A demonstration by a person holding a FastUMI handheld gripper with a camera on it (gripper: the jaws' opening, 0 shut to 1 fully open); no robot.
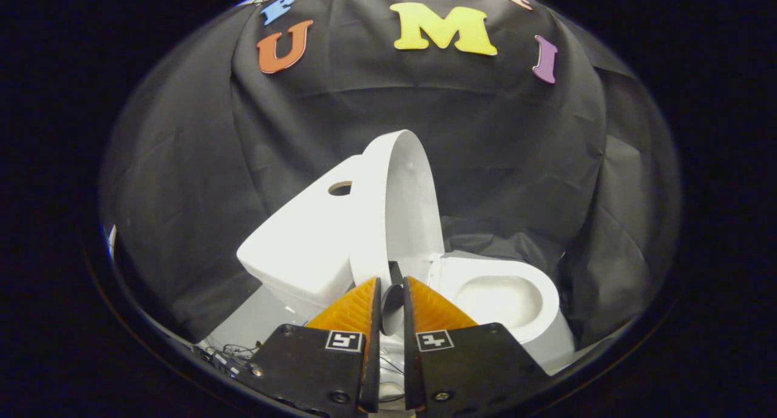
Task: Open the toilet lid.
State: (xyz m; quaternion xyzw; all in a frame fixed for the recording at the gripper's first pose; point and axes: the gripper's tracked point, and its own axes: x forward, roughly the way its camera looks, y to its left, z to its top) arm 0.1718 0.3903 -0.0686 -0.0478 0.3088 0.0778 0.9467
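Lid point(403, 205) already raised, upright against tank point(303, 236), long axis vertical, bowl point(498, 300) open to its right; gripper point(391, 287) just below lid, fingers nearly together, grip on its edge unclear.

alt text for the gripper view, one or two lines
The toilet lid stands raised against the tank, its lower edge between the tool's nearly closed fingers. The open bowl lies just beyond.

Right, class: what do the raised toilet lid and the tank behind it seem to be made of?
Toilet lid: thin, smooth white, probably plastic.
Tank: thick, glossy white, likely glazed ceramic, though plastic is possible.
The gripper is nearly shut; contact with the lid's edge is unclear.
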